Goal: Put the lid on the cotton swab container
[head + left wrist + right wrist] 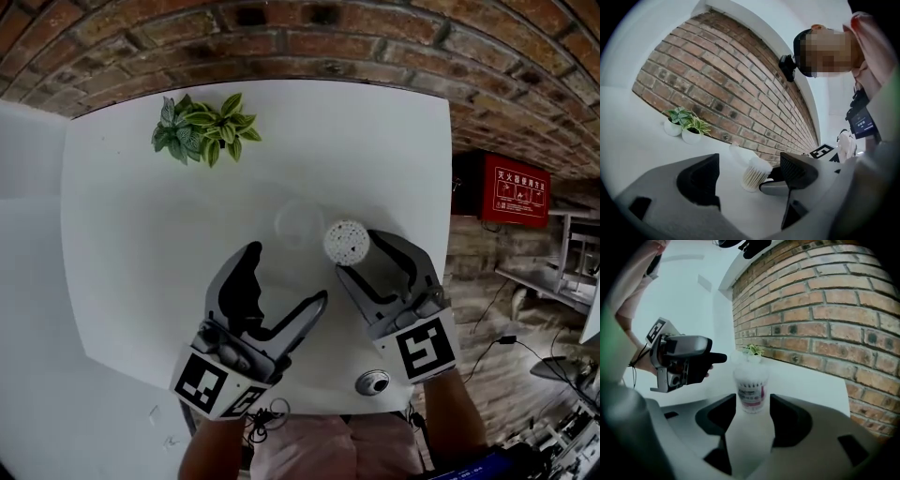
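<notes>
The cotton swab container stands upright on the white table, uncovered, with the swab tips showing. Its clear lid lies flat on the table just left of it. My right gripper is open, and its fingertips reach either side of the container's near edge without pressing on it. In the right gripper view the container stands just beyond the open jaws of the right gripper. My left gripper is open and empty, near the lid. In the left gripper view the container and lid lie ahead of the left gripper.
Two small potted plants sit at the table's far left by the brick wall. A small round device rests at the front edge. A red box hangs on the wall beyond the table's right side.
</notes>
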### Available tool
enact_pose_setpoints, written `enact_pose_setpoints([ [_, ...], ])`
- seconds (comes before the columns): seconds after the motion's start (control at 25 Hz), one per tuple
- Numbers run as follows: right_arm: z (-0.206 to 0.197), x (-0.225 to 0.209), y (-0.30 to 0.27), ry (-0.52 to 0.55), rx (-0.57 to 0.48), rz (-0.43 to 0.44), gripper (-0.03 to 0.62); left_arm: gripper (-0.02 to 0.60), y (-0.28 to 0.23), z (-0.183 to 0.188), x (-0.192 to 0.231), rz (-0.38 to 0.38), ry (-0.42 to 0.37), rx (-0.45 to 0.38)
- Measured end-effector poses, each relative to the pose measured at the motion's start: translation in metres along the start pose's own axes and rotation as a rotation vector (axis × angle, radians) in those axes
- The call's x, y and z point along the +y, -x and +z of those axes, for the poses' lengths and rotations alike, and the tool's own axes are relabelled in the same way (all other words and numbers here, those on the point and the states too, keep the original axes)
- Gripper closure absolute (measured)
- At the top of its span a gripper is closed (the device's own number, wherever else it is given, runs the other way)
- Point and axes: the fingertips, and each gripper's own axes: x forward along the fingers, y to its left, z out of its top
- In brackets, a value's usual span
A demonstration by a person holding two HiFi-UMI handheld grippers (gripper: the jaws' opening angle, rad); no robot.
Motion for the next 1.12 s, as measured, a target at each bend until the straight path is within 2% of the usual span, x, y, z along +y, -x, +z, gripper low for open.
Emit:
enact_pose_setpoints([
  [0.24,0.001,0.003,-0.008,0.092,0.034,0.042,0.386,0.143,-0.009,-0.002,0.003,-0.046,0.024,0.013],
  [0.48,0.001,0.003,-0.008,0.098,0.030,0.046,0.387,0.135,-0.020,-0.002,-0.009,-0.156,0.085,0.013],
  [0.76,0.000,0.004,-0.009,0.096,0.032,0.044,0.386,0.138,-0.023,0.019,-0.040,-0.274,0.067,0.002],
  [1.12,0.002,0.007,-0.008,0.094,0.014,0.069,0.372,0.146,-0.025,0.015,-0.080,-0.396,0.061,0.095],
])
